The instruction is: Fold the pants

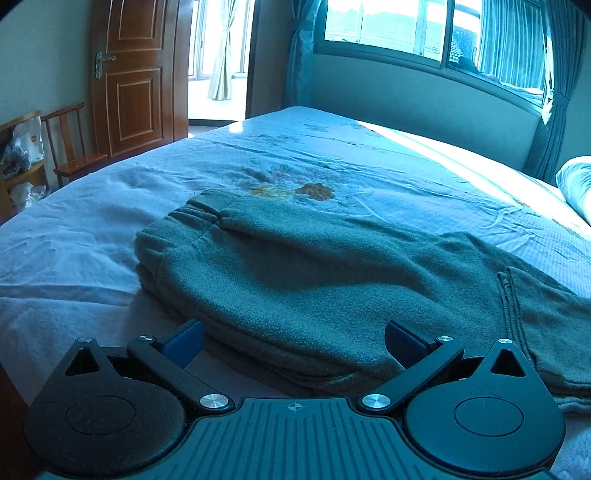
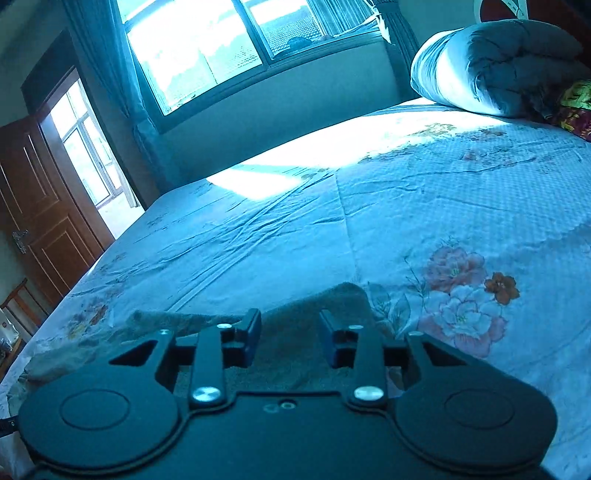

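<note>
Bed: a wide bed [image 1: 92,236] under a pale blue sheet with printed flowers [image 2: 461,295], creased, sunlit along the far edge.
Window: a broad sliding window [image 1: 388,26] above the far side, teal curtains [image 1: 557,122] at both ends.
Door: a brown panelled door [image 1: 129,74] standing open beside a bright doorway.
Chair: a wooden chair [image 1: 70,147] near the door.
Bedding: a rolled quilt [image 2: 491,66] at the head of the bed.
</note>
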Motion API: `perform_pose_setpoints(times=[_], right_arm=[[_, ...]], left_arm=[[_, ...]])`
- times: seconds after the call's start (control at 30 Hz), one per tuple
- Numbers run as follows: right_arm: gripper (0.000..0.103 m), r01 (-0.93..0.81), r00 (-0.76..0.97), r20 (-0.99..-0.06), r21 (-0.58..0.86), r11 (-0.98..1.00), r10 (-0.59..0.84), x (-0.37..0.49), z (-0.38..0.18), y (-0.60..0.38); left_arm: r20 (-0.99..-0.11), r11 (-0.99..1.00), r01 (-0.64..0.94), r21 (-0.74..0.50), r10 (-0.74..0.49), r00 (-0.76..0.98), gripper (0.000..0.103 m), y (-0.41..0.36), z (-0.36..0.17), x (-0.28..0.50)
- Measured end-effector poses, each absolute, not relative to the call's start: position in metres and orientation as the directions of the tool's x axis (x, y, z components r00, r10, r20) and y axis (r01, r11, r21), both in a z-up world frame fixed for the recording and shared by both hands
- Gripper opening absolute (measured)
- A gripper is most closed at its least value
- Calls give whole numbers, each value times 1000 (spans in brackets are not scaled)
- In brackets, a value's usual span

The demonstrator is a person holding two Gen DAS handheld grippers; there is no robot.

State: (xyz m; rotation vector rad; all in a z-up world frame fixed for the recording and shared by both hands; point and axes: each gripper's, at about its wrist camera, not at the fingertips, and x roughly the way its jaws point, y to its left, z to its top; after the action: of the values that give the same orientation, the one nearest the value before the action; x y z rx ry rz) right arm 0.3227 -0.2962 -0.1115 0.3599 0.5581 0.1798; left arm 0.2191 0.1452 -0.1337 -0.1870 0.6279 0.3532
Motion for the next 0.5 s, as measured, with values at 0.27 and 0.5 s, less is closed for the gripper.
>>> perform_pose_setpoints(times=[0.27,0.5], right_arm=[[28,-47,771,-596,299,953,225,354,-128,-285],[33,-72,751,-632,211,975,192,341,-144,-278]], left_arm=[[-625,922,-387,-26,288,726,103,152,-145,226],[-631,922,-385,-48,271,727,103,155,-152,229]])
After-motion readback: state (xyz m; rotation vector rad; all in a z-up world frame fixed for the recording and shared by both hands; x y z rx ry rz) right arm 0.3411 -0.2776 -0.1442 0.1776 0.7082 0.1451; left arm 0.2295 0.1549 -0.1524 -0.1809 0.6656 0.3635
